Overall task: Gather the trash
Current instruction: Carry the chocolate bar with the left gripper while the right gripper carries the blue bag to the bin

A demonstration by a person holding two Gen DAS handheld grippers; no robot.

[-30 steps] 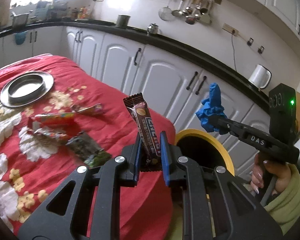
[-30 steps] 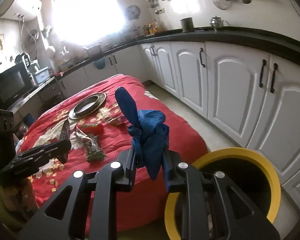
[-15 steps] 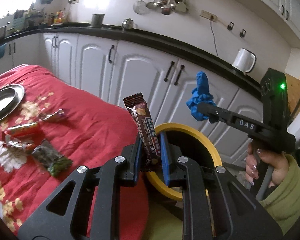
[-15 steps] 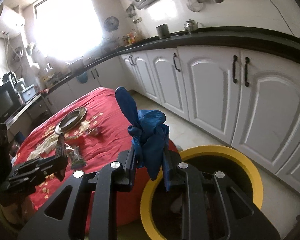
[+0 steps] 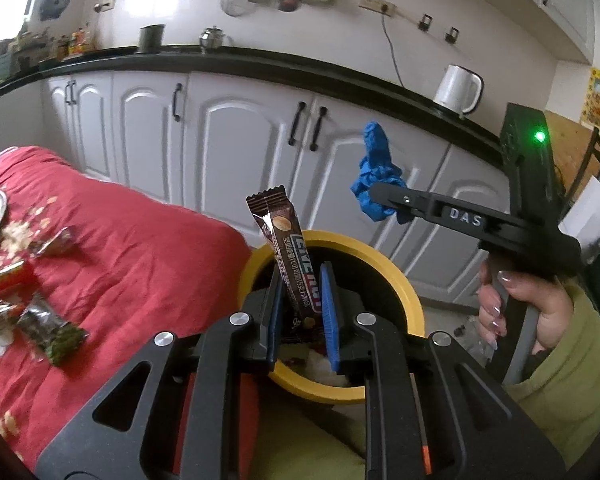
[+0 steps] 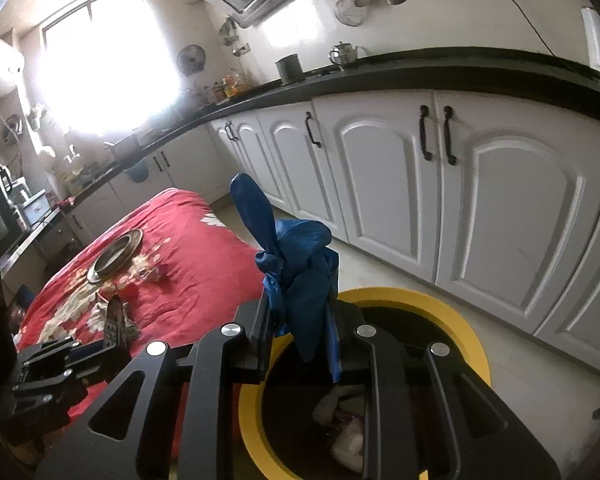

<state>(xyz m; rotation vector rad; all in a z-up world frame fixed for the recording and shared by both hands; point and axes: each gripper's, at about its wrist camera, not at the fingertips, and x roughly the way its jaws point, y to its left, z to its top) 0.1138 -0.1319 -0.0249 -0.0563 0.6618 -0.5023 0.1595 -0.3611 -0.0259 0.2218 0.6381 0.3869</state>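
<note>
Trash is split between the two grippers and the red-clothed surface, all placed here against the yellow-rimmed bin that stands on the floor at the surface's corner, in front of the white cabinets. The left gripper hangs over the near part of the bin's rim, its blue-padded fingers spread a little apart; a brown snack-bar wrapper stands upright between them, leaning against the left pad, with a visible gap to the right pad, so I cannot tell whether it is truly pinched. The right gripper is above the bin too, fingers clamped on a crumpled blue glove whose one inflated finger points up. In the left wrist view that glove shows beyond and above the bin's far rim, at the tip of the right gripper, whose handle is in the person's right hand. Inside the bin lie pale crumpled scraps. Away from the bin, on the surface, remain several wrappers: a dark green packet, a red one and a shiny one. Farther still from the bin sits a round metal plate.
</note>
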